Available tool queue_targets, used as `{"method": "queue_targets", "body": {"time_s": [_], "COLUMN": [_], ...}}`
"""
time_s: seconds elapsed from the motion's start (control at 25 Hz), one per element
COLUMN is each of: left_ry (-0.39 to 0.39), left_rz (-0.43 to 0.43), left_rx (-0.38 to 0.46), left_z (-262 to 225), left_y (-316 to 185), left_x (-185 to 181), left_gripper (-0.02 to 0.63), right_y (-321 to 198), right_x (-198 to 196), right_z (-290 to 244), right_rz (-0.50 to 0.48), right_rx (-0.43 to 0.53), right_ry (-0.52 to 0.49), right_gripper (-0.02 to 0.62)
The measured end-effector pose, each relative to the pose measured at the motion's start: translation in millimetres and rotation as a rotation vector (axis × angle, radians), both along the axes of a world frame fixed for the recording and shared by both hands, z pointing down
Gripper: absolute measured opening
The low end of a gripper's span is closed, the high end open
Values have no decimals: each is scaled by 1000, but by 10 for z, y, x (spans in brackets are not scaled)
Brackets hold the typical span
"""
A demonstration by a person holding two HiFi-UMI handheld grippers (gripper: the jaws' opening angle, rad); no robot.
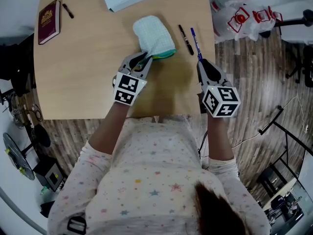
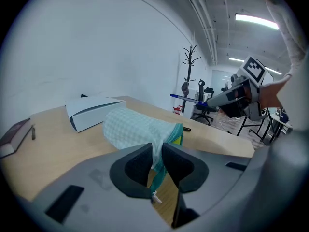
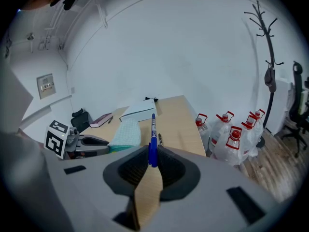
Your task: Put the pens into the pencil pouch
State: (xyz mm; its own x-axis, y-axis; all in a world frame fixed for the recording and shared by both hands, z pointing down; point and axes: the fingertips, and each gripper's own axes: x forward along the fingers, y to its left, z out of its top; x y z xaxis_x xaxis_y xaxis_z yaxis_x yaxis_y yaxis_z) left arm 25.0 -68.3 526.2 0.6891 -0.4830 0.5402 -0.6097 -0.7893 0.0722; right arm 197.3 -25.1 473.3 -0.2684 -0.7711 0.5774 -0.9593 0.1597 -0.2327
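Near: left gripper [image 2: 157, 159] clenched on the soft, checked mint fabric rim of the pouch [image 1: 153, 35], a rounded tube just ahead. The right gripper [image 3: 152, 164] clamps a slim blue pen [image 3: 153, 134], held off the table [image 1: 83, 67]. A thin black pen [image 1: 185, 39] lies flat on smooth wood further ahead, between both.

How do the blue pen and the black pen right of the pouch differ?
Colour: the blue pen is blue, the black pen black. State: the jaws of the right gripper grip the blue pen at one end; nothing holds the black pen. Pose: the blue pen is off the table; the black pen lies flat on it. Both are slim and point nearly the same way.
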Motion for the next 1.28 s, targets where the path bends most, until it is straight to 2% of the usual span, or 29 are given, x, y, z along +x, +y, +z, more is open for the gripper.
{"method": "queue_targets", "body": {"time_s": [0.6,0.88,1.28], "left_ry": [102,178,244], "left_rz": [-86,-148,-187], "left_rx": [1,-1,14], "left_z": [-400,-595,-774], "left_y": [-303,-461,-499], "left_x": [-79,-104,-180], "left_gripper": [63,63,52], "right_y": [66,105,187], "right_x": [-431,-692,-901], "right_z": [-366,-480,-437], "right_rz": [-156,-256,-334], "right_rx": [21,0,-63], "right_ry": [-35,-43,-25], "right_gripper": [57,57,57]}}
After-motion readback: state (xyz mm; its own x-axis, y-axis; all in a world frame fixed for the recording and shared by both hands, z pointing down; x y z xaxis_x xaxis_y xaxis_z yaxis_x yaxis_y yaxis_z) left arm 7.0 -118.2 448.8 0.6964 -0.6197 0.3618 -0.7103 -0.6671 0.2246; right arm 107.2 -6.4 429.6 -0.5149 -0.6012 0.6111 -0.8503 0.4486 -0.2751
